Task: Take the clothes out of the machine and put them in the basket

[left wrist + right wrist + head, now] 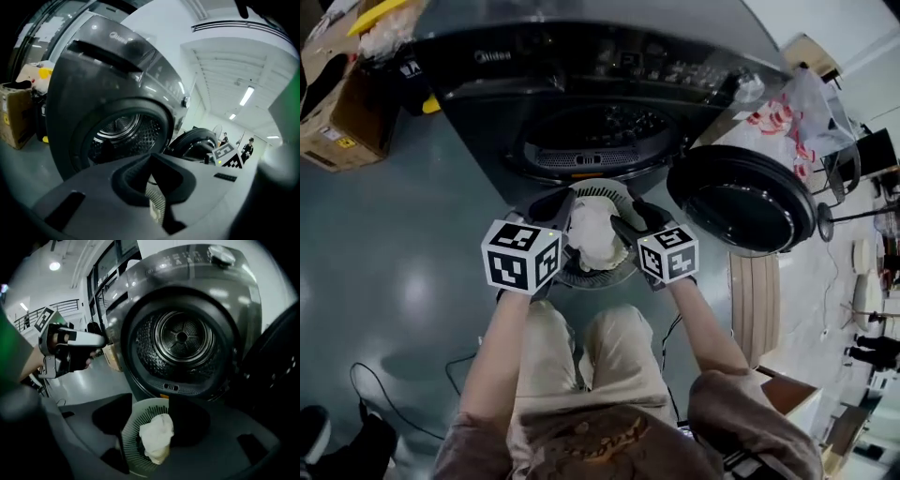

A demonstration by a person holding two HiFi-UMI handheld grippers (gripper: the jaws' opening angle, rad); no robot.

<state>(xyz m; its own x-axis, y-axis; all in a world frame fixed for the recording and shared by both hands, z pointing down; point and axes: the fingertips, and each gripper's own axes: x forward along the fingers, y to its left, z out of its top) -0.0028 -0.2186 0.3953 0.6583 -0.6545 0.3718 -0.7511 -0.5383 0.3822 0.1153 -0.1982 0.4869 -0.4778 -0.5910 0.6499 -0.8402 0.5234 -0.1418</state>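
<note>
White cloth (592,234): lying in basket (581,278) on floor (394,281), unheld | right tongs (630,223): cloth's 3 o'clock, above it, jaws apart, empty | left tongs (551,208): 9 o'clock, tips together, empty | machine (581,94): 12 o'clock, door (741,199) open.

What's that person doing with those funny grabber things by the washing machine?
A person is emptying the washing machine with a gripper in each hand. Its door hangs open and the drum looks empty. A white cloth lies in the basket on the floor. The right gripper is over the basket, jaws open, holding nothing. The left gripper beside it has its jaws together.
</note>
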